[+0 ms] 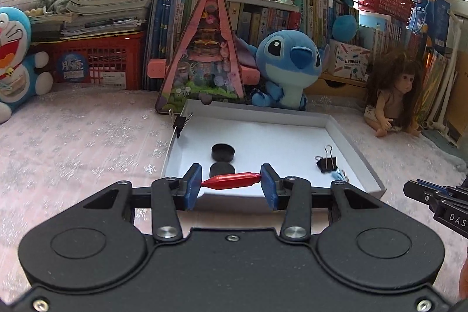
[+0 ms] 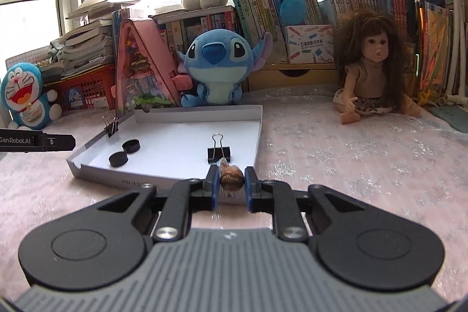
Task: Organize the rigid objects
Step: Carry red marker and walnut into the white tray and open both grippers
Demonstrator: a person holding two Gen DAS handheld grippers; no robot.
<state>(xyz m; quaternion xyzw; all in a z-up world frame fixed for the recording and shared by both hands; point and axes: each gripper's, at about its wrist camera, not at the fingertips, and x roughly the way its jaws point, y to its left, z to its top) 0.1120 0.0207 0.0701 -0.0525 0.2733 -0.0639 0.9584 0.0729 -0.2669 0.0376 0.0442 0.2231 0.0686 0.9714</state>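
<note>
**Red marker and small figure, bound for tray**

Red marker [image 1: 231,181]: clamped endwise in left gripper [image 1: 231,185], above tray [image 1: 355,149] near edge. Small brown figure [image 2: 231,178]: pinched in right gripper [image 2: 231,185] at tray corner. Step judged: placing. Next: lower, release beside black discs [image 1: 223,151] and binder clip [image 1: 327,163].

Child's room: plush toys [image 2: 215,69], books [image 2: 272,5], doll [image 2: 373,69].

Tray [image 2: 257,122] on table: two pucks [image 2: 118,159] [image 2: 131,146] left, binder clip [image 2: 218,153] right, another clip [image 2: 112,127] on left wall. Stitch plush [image 2: 218,66] behind tray, doll [image 2: 370,72] probably right-rear.
</note>
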